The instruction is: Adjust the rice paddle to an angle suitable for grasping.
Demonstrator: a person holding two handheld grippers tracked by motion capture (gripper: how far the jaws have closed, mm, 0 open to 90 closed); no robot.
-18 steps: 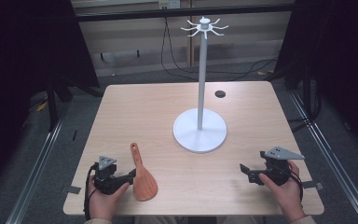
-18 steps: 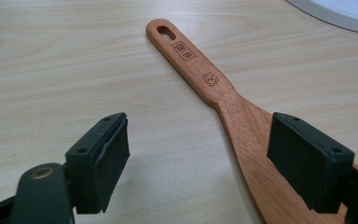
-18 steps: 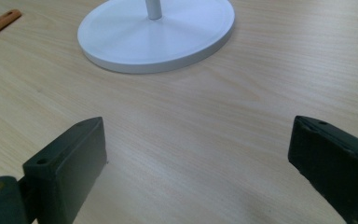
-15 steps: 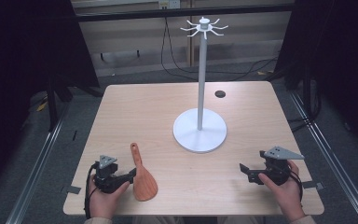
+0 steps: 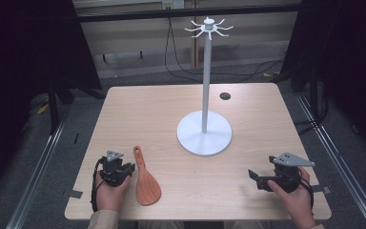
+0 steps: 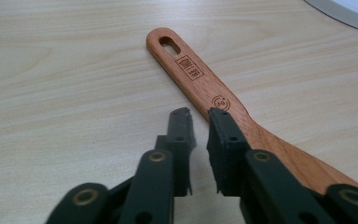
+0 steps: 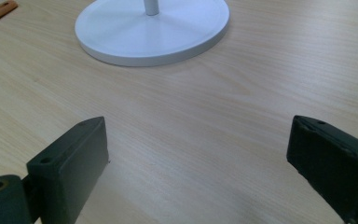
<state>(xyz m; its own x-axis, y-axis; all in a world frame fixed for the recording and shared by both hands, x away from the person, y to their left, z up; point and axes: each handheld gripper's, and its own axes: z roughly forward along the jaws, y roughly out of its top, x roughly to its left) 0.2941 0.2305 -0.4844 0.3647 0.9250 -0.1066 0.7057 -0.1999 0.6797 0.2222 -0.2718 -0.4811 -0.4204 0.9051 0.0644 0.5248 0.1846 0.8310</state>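
The light wooden table [image 5: 267,119] carries a white hook stand [image 5: 204,136] at its centre and a wooden rice paddle [image 5: 145,179] lying flat near the front left edge, all unmoved since a moment ago, so no work has started. The right claw [image 5: 256,178] rests gaping wide at front right. The left claw [image 6: 198,126], nearly closed on nothing, sits just beside the paddle's handle.
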